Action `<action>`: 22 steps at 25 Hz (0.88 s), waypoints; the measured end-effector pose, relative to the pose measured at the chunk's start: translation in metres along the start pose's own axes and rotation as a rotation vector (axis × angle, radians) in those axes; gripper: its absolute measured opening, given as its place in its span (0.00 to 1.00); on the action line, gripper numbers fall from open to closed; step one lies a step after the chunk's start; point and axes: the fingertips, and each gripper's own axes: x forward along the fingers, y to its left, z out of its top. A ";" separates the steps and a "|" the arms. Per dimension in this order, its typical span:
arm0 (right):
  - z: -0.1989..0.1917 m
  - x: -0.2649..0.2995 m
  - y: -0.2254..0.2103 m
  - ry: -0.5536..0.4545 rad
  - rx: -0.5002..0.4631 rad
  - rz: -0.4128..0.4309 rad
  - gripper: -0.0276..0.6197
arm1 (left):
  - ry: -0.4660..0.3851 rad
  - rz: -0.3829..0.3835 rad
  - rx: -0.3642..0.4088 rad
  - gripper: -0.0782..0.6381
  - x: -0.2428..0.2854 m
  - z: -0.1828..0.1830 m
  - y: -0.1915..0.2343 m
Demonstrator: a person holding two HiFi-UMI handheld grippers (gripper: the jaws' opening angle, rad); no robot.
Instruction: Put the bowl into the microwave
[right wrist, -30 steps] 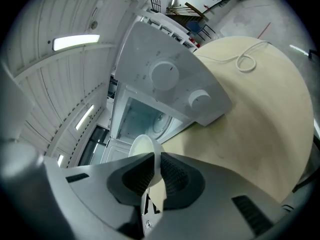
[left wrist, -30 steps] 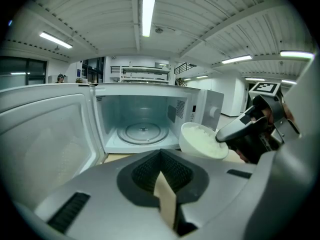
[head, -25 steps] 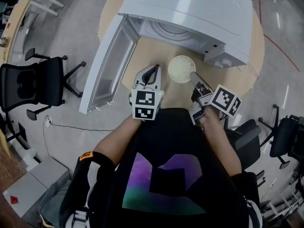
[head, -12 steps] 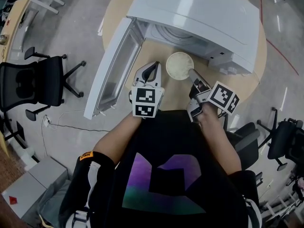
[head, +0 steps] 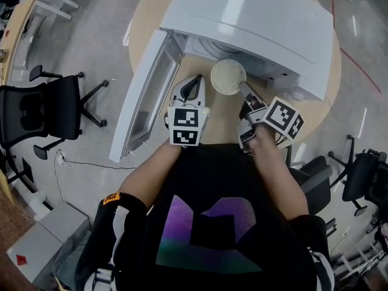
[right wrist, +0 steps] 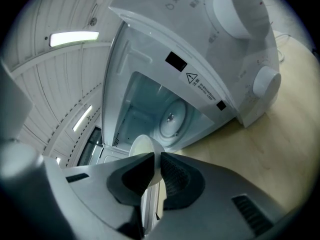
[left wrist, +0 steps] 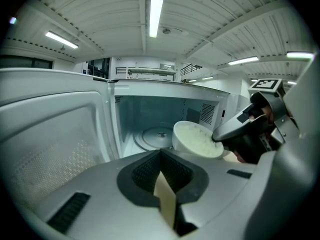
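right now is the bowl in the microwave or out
Out: the bowl, held by its rim in the right tongs, hangs at the open microwave's mouth, and the turntable behind it is bare.

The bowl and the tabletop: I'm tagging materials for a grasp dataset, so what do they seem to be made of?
The bowl is smooth, plain white with a soft sheen and a thin rim, so it is probably glazed ceramic, though hard plastic is possible. The tabletop is pale tan and matte with faint grain lines, so it is wood or a wood-look laminate.
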 end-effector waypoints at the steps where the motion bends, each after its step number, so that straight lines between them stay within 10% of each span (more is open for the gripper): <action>1: 0.003 0.003 0.000 -0.005 0.003 -0.001 0.12 | 0.001 0.001 0.002 0.17 0.003 0.001 0.002; 22: 0.040 0.049 -0.019 -0.079 0.072 -0.050 0.12 | 0.059 0.031 0.006 0.17 0.067 0.014 0.027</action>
